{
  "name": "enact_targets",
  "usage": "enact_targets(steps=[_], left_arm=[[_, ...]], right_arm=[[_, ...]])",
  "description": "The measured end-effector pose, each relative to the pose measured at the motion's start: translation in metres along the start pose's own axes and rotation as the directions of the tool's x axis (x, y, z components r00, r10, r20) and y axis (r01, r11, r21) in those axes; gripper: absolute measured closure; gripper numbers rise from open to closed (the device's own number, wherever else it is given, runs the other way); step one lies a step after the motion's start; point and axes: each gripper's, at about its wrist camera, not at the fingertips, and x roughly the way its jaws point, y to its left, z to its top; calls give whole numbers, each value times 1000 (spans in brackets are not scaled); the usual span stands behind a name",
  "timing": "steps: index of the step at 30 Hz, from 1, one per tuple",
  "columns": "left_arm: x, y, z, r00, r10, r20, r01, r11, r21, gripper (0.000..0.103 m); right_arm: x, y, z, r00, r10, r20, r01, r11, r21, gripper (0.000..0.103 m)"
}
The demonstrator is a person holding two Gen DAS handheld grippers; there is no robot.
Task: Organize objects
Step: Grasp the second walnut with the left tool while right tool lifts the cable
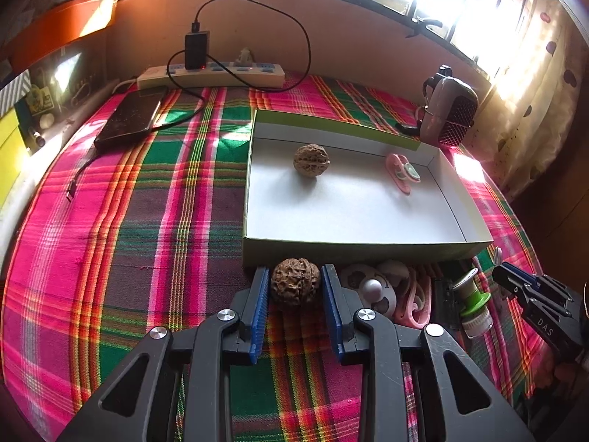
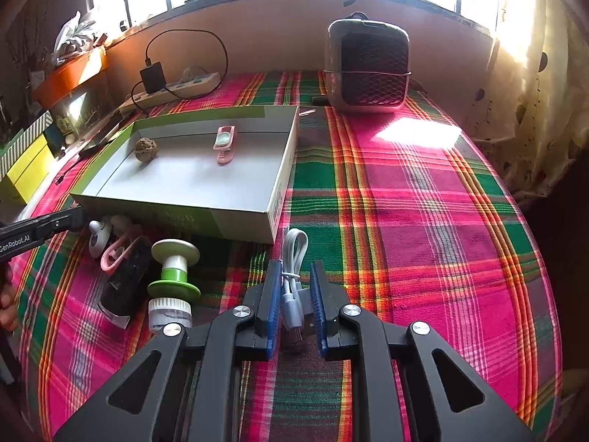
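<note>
One walnut [image 1: 311, 159] in box [image 1: 353, 245] — another [image 1: 295, 287] seemingly before it.
</note>
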Motion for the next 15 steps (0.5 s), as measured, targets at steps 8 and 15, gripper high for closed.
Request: enact_targets(steps=[8, 15], left_arm=[[-11, -4, 5, 1000, -6, 19, 6, 1000, 14, 77], [-17, -9, 15, 999, -18, 43, 17, 999, 29, 77]], right_arm=[[-12, -1, 4, 999, 36, 23, -36, 999, 19, 86], [-25, 3, 20, 994, 90, 61, -91, 996, 15, 86]])
